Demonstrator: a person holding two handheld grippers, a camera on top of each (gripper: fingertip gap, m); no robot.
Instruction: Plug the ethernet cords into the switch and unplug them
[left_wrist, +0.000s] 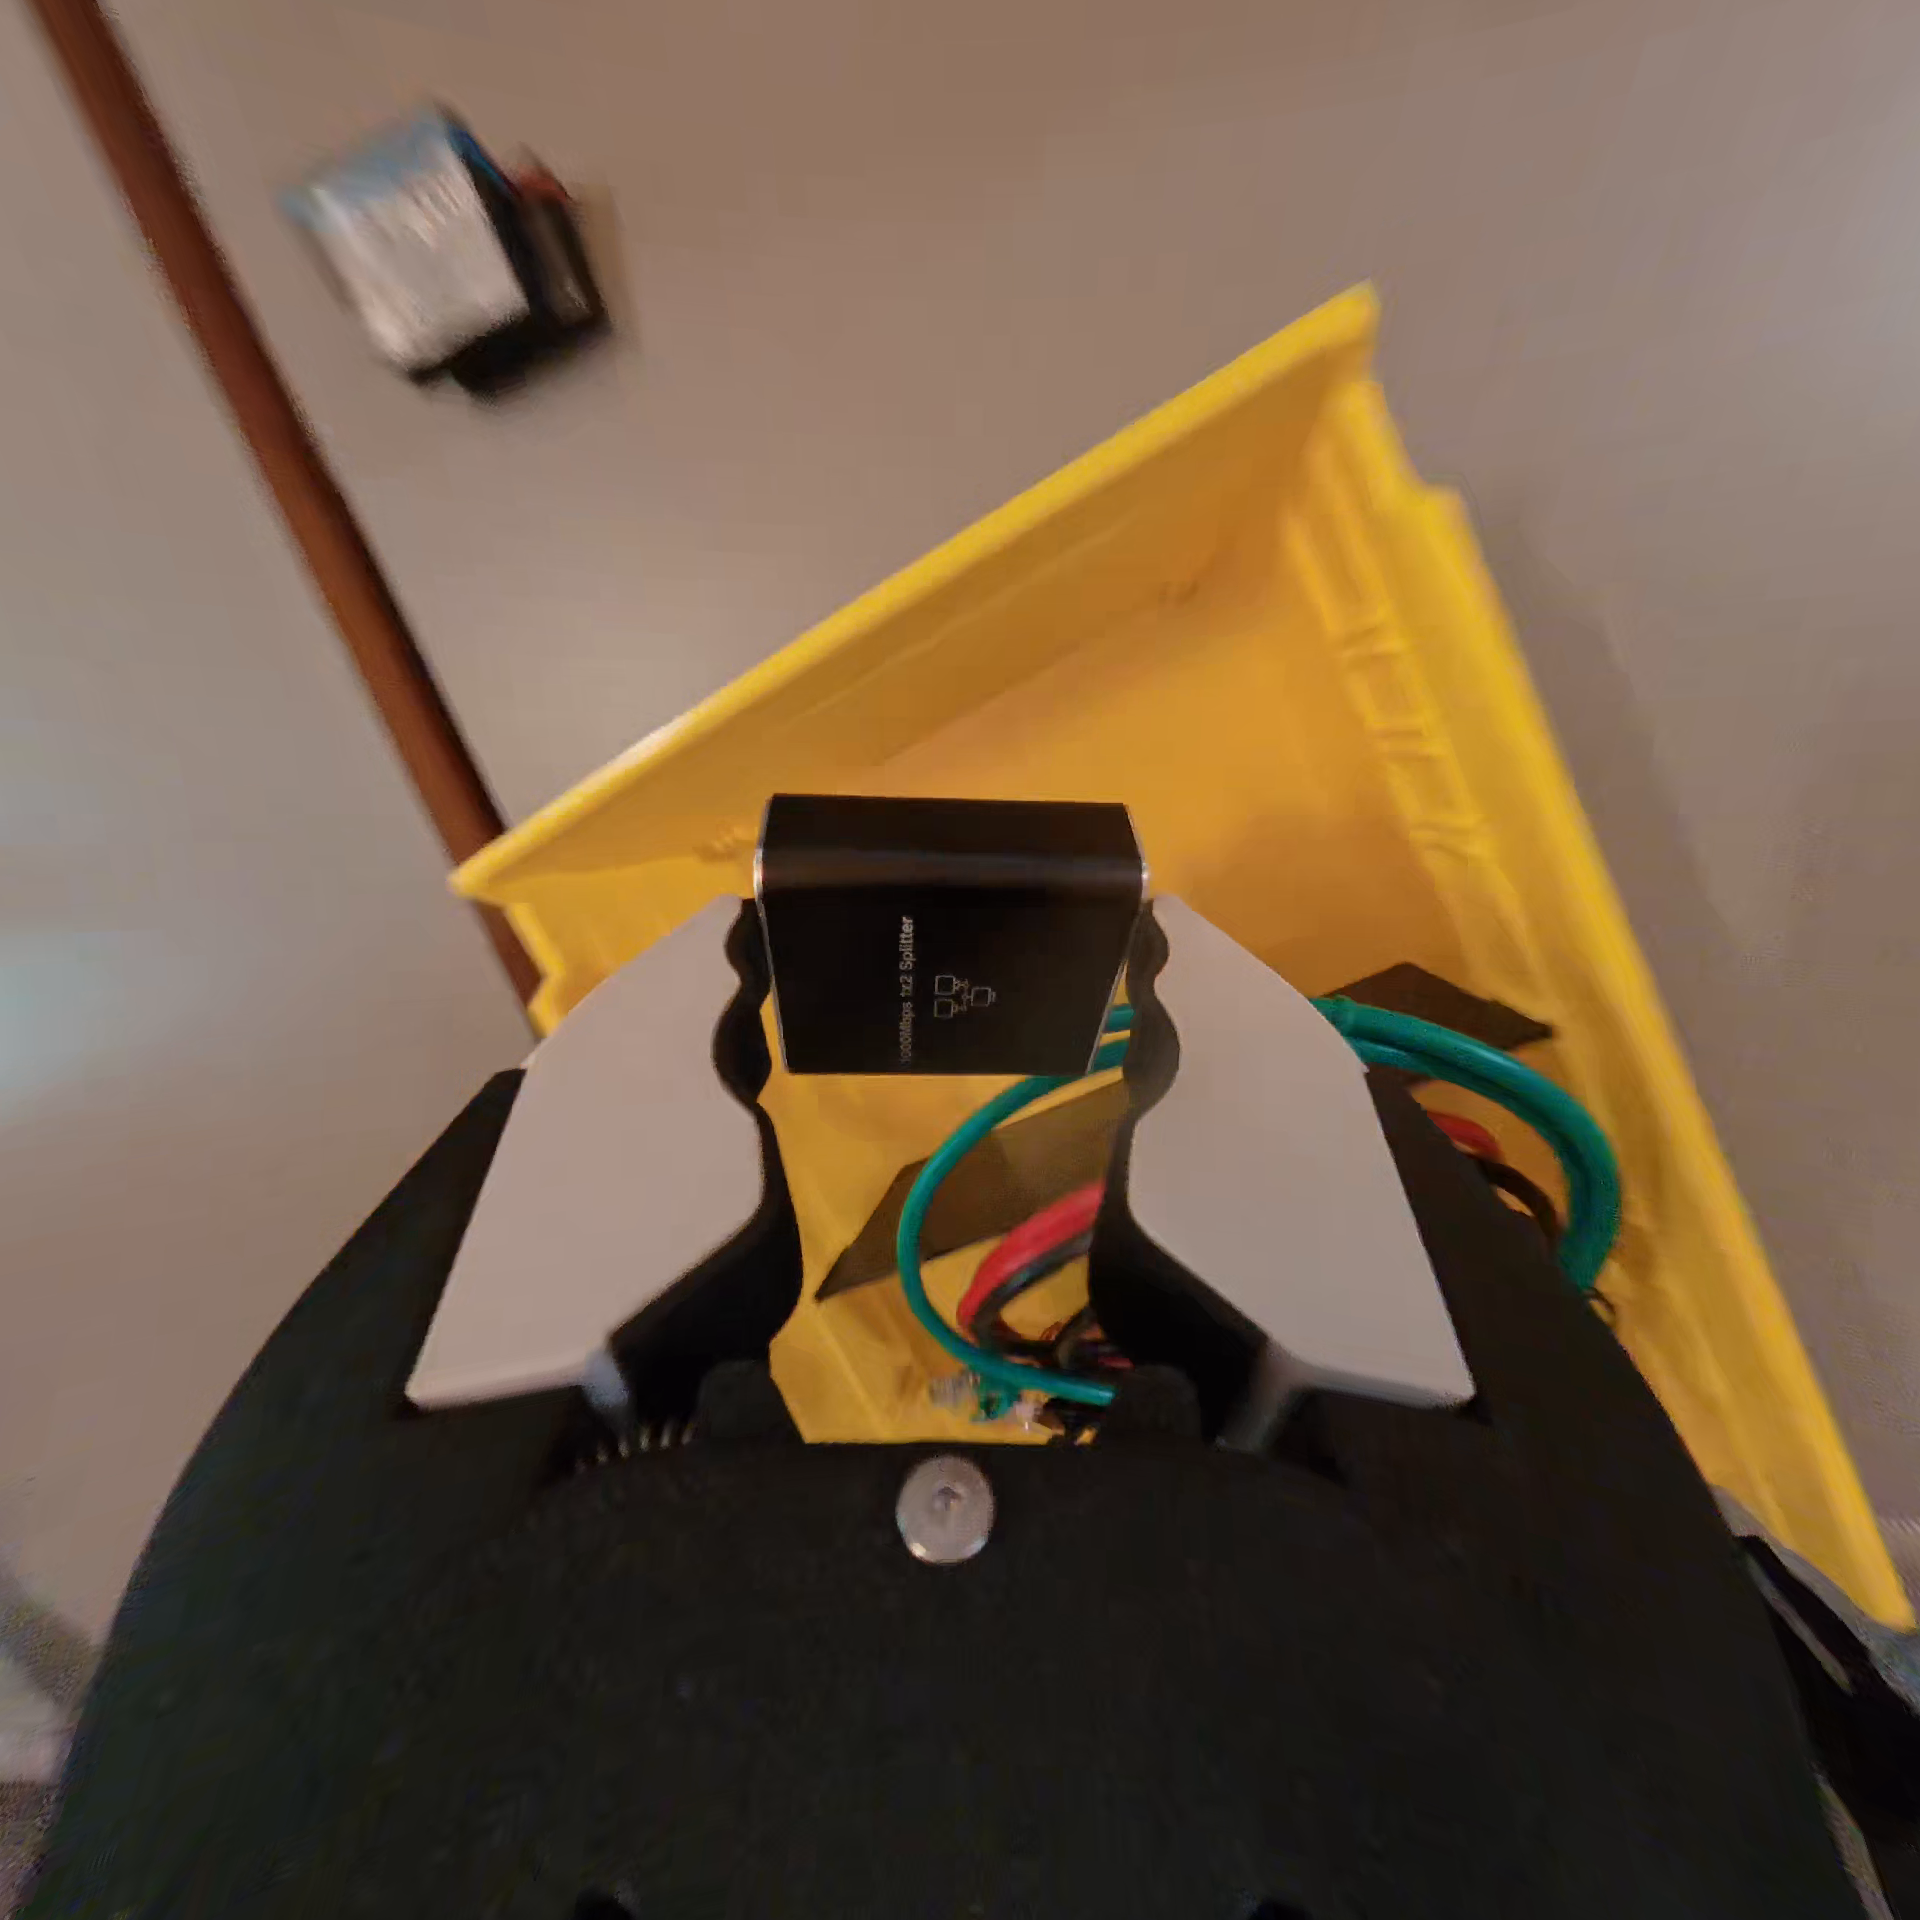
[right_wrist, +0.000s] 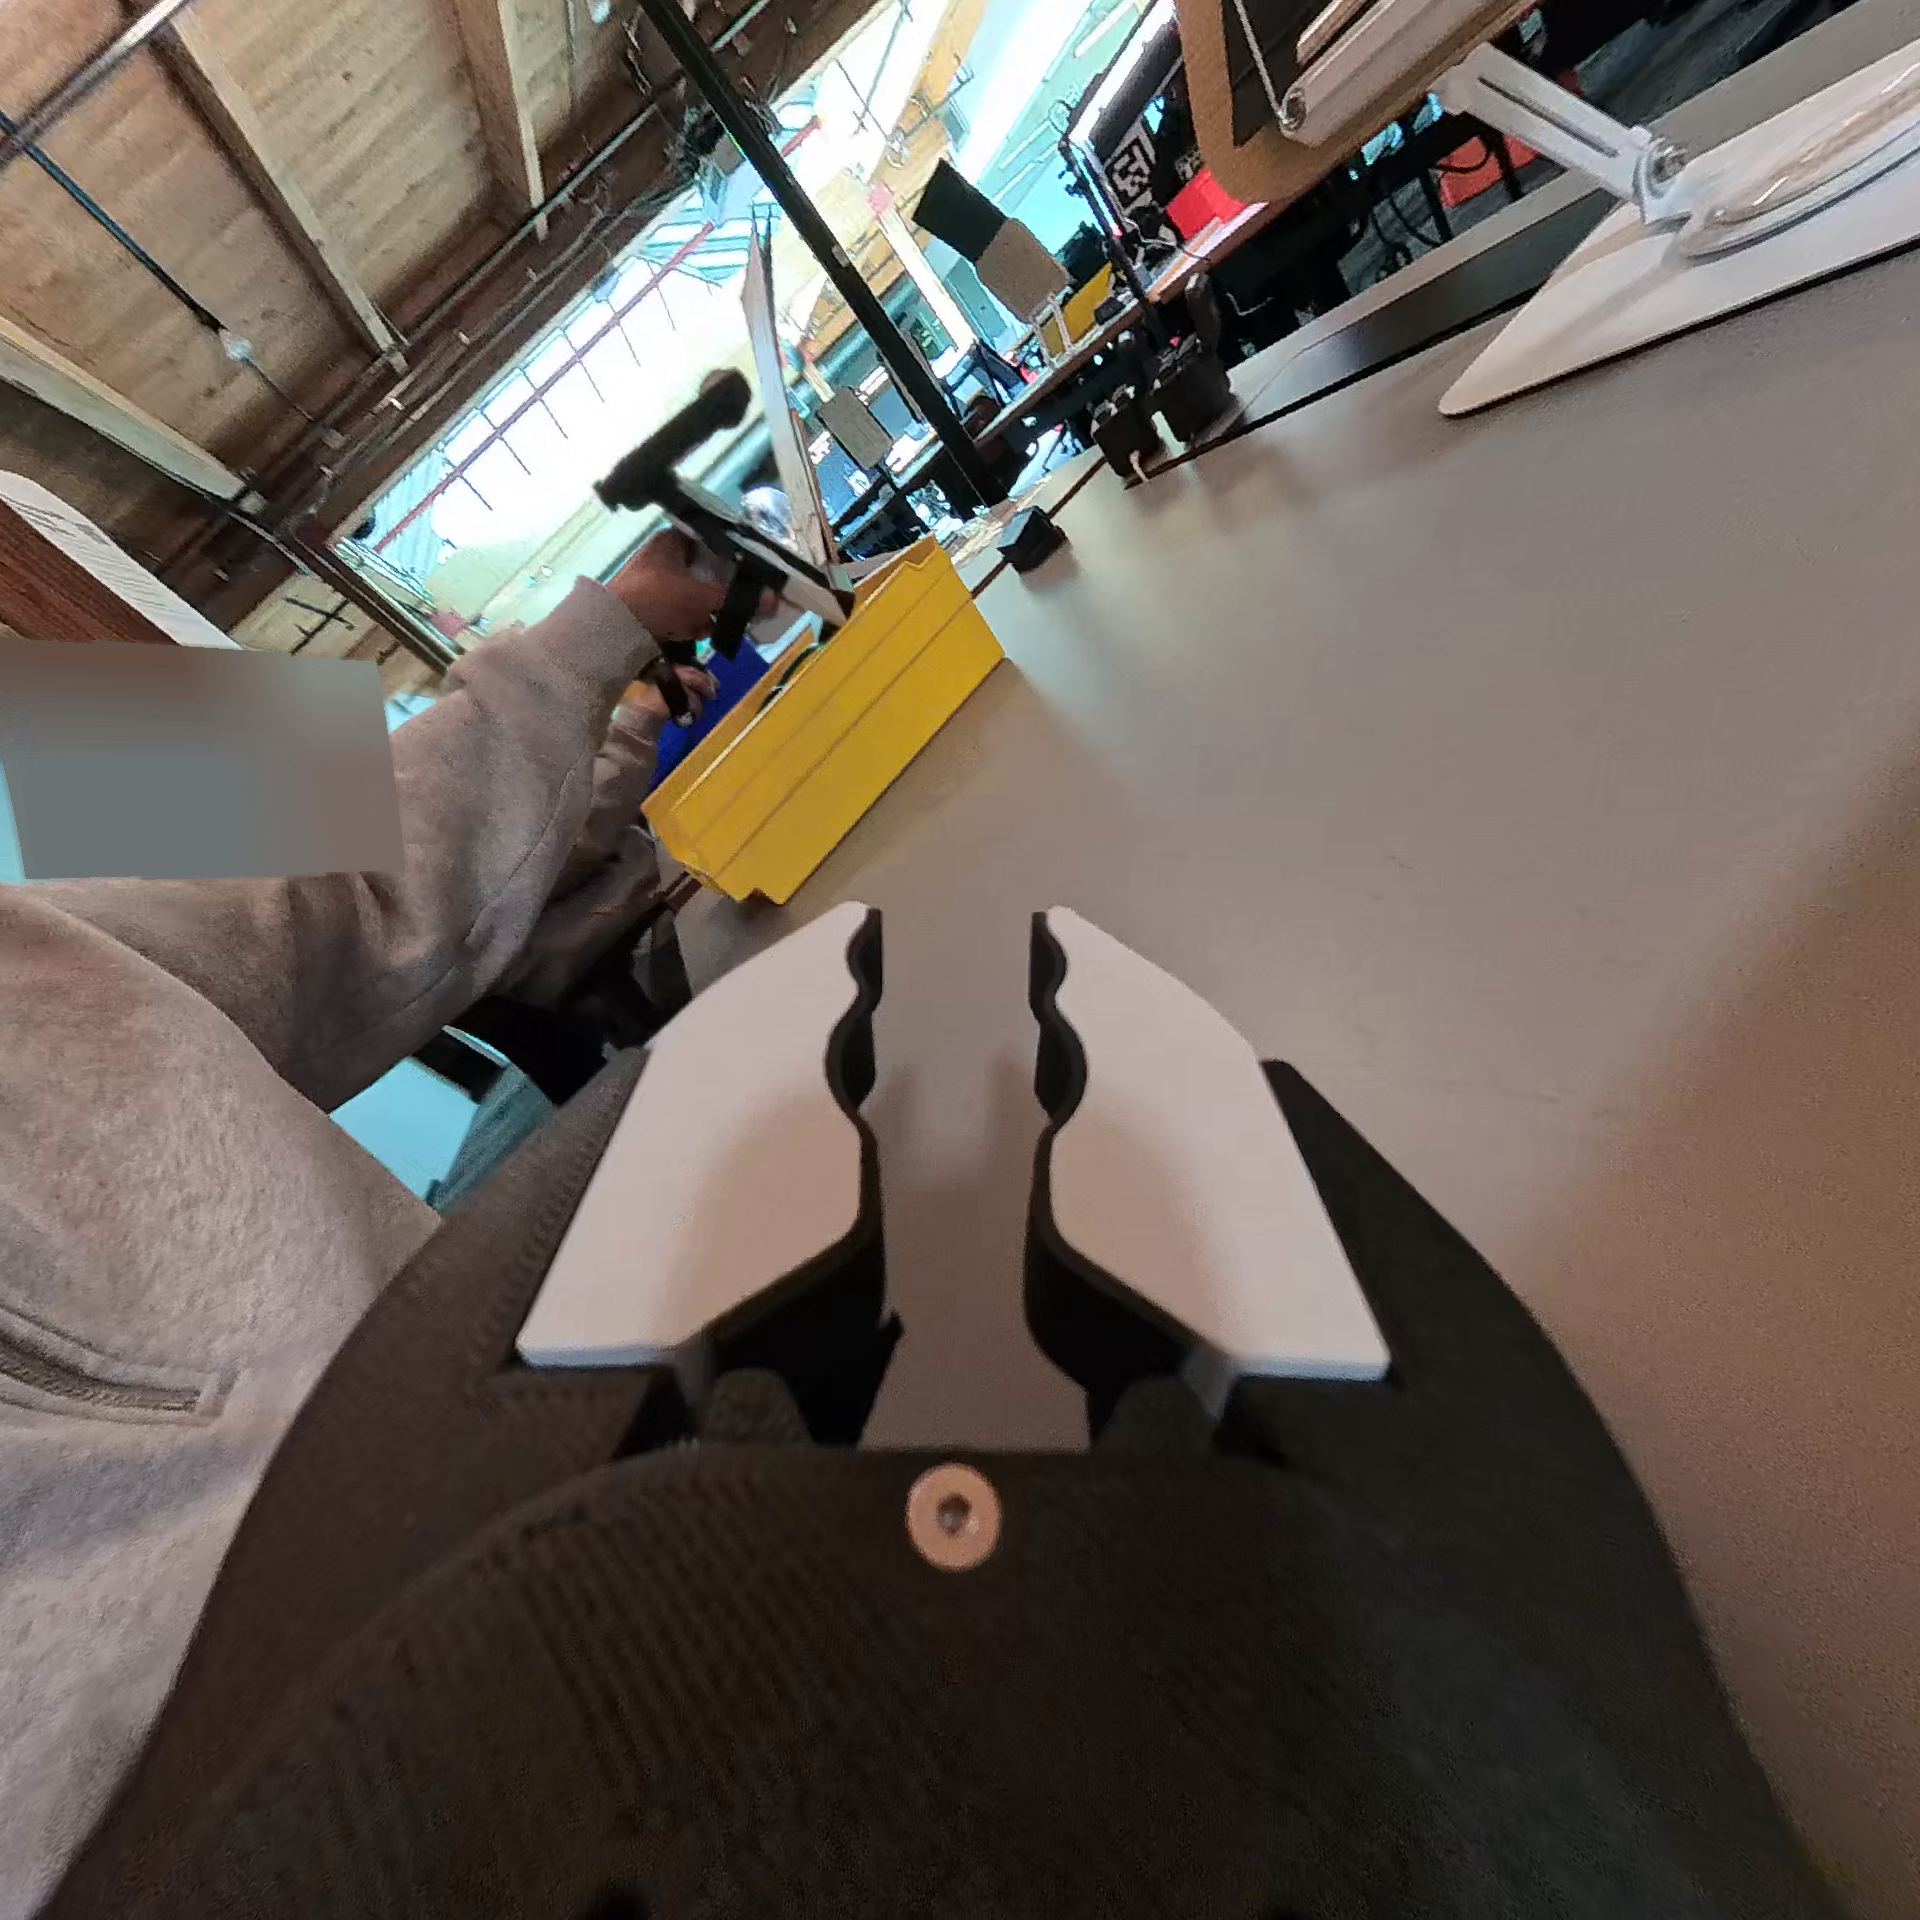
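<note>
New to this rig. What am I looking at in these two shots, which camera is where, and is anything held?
No robot arm: a person carries a hand-held two-finger gripper in each hand, each with its own camera looking along the fingers. In the left wrist view, the left gripper is shut on a small black switch, above a yellow bin with green cords and red ones inside. In the right wrist view, the right gripper is open and empty over the grey table; the same bin sits farther off.

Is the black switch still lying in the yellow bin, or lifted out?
Lifted out. The left gripper pinches the switch above the yellow bin; the green cord lies below in the bin.
</note>
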